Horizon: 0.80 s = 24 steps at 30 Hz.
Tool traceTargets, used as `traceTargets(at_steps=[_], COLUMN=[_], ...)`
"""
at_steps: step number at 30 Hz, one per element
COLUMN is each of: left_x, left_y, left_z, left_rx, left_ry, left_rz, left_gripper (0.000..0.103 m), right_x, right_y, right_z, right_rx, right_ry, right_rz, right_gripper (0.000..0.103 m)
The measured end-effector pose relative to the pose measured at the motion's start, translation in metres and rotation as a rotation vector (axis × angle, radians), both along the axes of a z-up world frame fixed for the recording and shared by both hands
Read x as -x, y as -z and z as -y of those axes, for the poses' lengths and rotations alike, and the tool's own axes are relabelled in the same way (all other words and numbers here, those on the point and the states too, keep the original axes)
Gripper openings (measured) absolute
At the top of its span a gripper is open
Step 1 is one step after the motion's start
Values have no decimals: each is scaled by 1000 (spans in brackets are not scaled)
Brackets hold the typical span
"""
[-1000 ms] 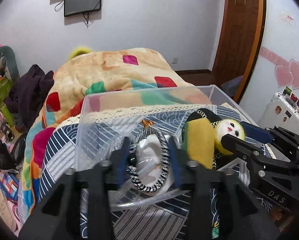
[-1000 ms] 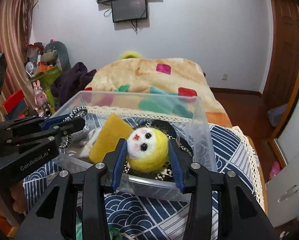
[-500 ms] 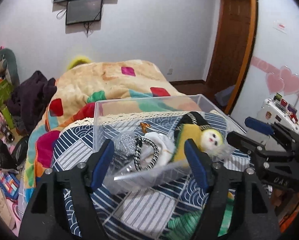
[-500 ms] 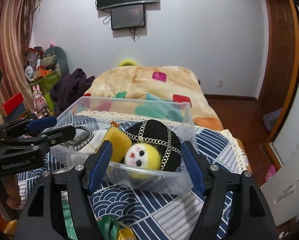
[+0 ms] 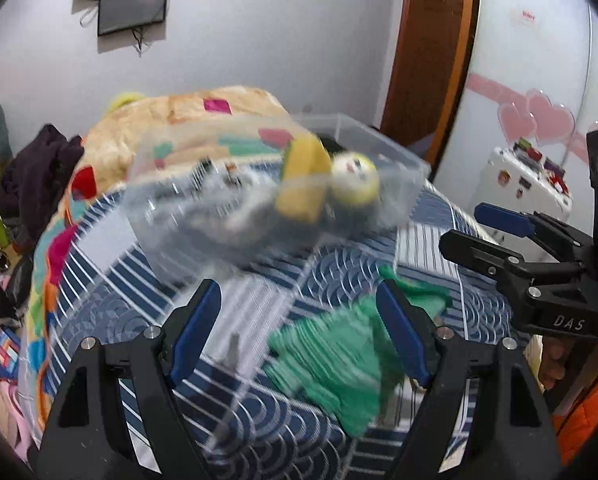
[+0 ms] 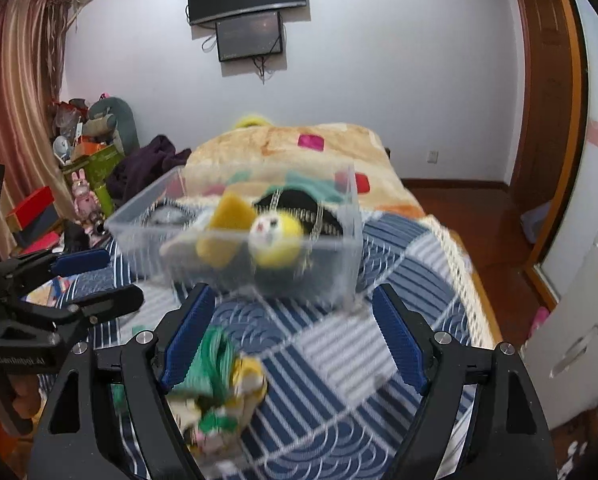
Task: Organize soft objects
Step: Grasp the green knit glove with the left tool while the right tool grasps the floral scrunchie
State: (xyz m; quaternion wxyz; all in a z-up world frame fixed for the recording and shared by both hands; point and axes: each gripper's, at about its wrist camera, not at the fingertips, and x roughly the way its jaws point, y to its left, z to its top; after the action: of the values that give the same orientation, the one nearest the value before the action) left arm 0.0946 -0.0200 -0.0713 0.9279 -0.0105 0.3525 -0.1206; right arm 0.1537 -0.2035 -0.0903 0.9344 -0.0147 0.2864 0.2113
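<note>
Item 1: your left gripper [image 5: 299,332], jaws spread wide, nothing between the blue pads [image 5: 193,330]. It hangs over the patterned blue quilt [image 5: 111,312].

Item 2: your right gripper [image 6: 291,332], jaws likewise wide apart and empty. From the left wrist it shows at the right edge [image 5: 499,240], also parted.

Item 3: clear plastic bin [image 6: 235,248], straight ahead of both tools, resting on the quilt [image 6: 399,288]. The left view shows it blurred [image 5: 399,172].

Item 4: contents of the bin. A yellow-and-white plush head [image 6: 277,236] at the near wall, a yellow wedge-shaped piece [image 6: 227,220] touching it on the left, a black chain-trimmed cap [image 6: 299,204] behind them. Something grey lies at the bin's left end [image 6: 165,214], too blurred to name.

Item 5: green fabric item [image 5: 339,364], loose on the quilt, below and just right of centre between your left jaws. Seen from the right wrist, a green and yellow bundle [image 6: 219,384] lies just inside your right tool's left finger; blur hides whether they are one piece.
</note>
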Motion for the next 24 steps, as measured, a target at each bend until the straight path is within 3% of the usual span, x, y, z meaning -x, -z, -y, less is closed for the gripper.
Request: traceTargets(at_steps=[3, 6, 8, 12, 19, 20, 24], left_x=[2, 3, 7, 15, 22, 22, 26], left_y=[16, 32, 33, 29, 20, 18, 13], left_z=[2, 2, 1, 5, -15, -17, -28], left_rx=[21, 71, 78, 43, 51, 51, 64], left_ry=[3, 12, 1, -4, -75, -82, -110], left_rz=[-47, -89, -68, -35, -1, 5, 24], left_gripper=[80, 62, 59, 39, 29, 26, 24], right_x=[4, 7, 7, 11, 16, 16, 15], right_y=[11, 21, 26, 31, 39, 41, 50], right_z=[-1, 0, -1, -4, -18, -21, -34], right_rx=[19, 16, 11, 15, 40, 45, 77], right_ry=[-6, -14, -22, -34, -93, -105, -151], right_rz=[-31, -64, -86, -101, -117, -118, -141], right_gripper=[79, 79, 79, 79, 77, 74, 38])
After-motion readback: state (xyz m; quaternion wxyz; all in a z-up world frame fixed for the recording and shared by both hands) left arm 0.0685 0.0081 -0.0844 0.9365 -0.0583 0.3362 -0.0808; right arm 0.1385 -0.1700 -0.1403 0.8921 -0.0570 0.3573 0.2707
